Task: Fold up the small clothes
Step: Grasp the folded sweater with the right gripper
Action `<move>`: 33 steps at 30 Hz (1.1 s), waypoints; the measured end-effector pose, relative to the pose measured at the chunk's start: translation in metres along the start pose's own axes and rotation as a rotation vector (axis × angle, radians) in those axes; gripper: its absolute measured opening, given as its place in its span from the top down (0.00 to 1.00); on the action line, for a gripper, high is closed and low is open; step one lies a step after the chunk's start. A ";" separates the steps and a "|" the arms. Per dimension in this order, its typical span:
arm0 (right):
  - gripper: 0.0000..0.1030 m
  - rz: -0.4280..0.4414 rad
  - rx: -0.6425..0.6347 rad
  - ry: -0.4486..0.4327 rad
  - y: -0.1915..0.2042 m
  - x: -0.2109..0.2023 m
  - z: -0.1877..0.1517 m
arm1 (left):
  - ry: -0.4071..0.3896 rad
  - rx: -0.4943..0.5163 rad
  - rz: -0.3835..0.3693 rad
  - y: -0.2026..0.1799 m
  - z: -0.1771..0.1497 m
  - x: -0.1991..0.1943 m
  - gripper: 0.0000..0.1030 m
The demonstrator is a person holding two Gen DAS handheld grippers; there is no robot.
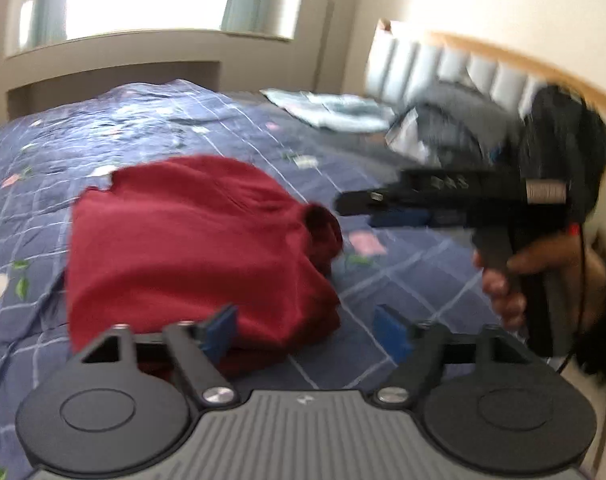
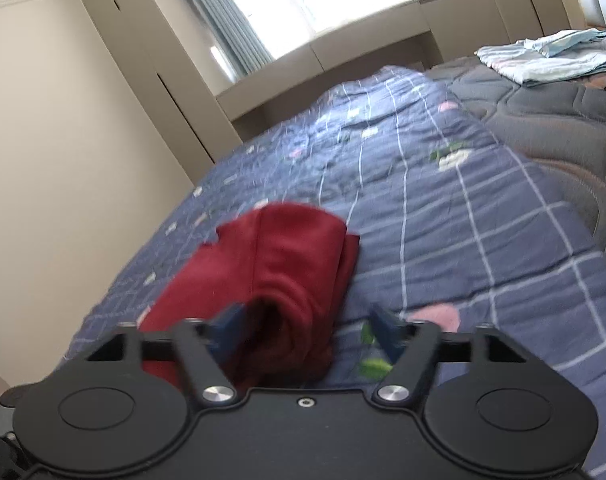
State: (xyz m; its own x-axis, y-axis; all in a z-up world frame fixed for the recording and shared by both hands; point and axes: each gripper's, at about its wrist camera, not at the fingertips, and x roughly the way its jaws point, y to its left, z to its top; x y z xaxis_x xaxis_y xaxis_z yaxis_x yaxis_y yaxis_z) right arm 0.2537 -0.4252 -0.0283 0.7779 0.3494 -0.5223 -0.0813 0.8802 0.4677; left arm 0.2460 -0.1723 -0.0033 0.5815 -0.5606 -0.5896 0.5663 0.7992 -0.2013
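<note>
A dark red garment (image 1: pixel 191 248) lies folded in a thick bundle on the blue quilt (image 1: pixel 151 128). My left gripper (image 1: pixel 307 330) is open at the bundle's near right corner, with its jaws spread wide and empty. The right gripper (image 1: pixel 355 204) shows in the left wrist view, held in a hand at the right, its tips near the garment's rolled right end. In the right wrist view the garment (image 2: pixel 271 264) lies just ahead, and my right gripper (image 2: pixel 307 330) is open over its near end. Both views are blurred.
The blue checked quilt (image 2: pixel 443 216) covers the bed. Folded pale blue clothes (image 2: pixel 543 60) lie at the far end by a grey pile (image 1: pixel 451 124) and the headboard (image 1: pixel 483 68). A wardrobe (image 2: pixel 83 120) stands at the left, a window beyond.
</note>
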 end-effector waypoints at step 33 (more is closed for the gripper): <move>0.70 -0.076 -0.077 0.073 -0.004 0.124 0.048 | 0.039 -0.621 0.105 0.147 -0.029 0.019 0.23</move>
State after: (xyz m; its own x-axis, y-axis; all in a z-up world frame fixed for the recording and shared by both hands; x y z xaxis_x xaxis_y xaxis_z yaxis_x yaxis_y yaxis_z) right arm 0.3809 -0.4010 -0.0606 0.7366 0.3006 -0.6059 -0.0732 0.9260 0.3703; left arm 0.3234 -0.0594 -0.0667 0.5870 -0.4729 -0.6571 0.0554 0.8332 -0.5502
